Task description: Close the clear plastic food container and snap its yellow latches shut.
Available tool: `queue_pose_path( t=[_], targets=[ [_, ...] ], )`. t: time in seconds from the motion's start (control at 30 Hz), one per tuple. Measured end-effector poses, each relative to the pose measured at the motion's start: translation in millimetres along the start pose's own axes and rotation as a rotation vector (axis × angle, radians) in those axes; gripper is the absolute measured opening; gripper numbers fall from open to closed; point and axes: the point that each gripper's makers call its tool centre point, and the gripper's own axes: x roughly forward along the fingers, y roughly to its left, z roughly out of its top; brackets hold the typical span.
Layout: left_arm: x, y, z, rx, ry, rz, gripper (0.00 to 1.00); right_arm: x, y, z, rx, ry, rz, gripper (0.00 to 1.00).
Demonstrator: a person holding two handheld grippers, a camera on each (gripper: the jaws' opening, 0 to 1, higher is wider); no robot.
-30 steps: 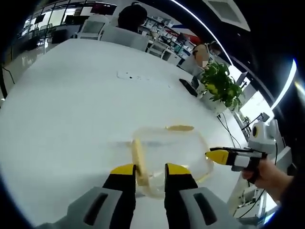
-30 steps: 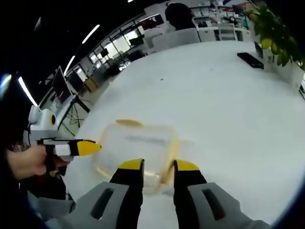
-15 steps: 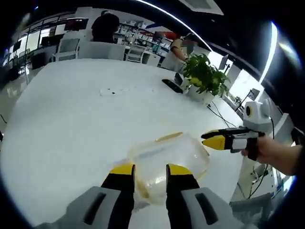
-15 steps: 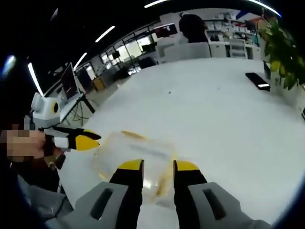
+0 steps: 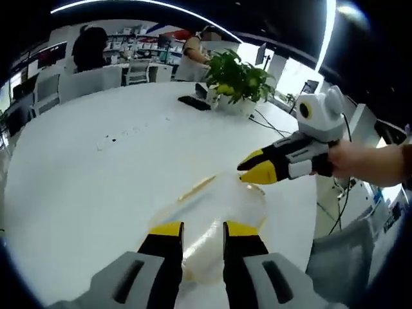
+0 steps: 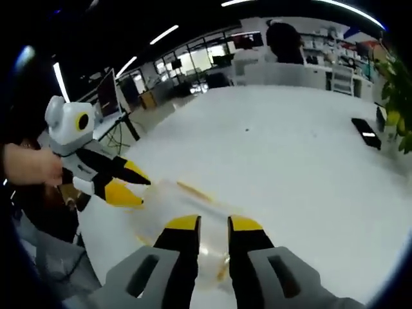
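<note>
both tools (image 5: 198, 230) (image 6: 210, 225), jaws slightly apart, flank the clear container (image 5: 215, 212).

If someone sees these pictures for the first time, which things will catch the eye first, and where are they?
The clear plastic food container with its yellow latches lies on the big white table, just ahead of the left tool. The right tool, held in a hand, reaches toward the container's far corner. A leafy green plant stands at the table's far edge.
</note>
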Motion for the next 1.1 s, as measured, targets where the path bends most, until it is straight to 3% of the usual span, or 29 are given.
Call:
queue_pose_path(
  t=[0.37,1.1],
  targets=[
    [17.4,-14.0,5.7,0.140,0.040,-0.075,0.16,19.5,19.2,8.0,-0.077,0.036,0.081,0.10],
    [29.6,-21.6,0.5,0.197,0.055,-0.094,0.12,36.0,25.4,2.4,-0.094,0.065,0.110,0.09]
  ],
)
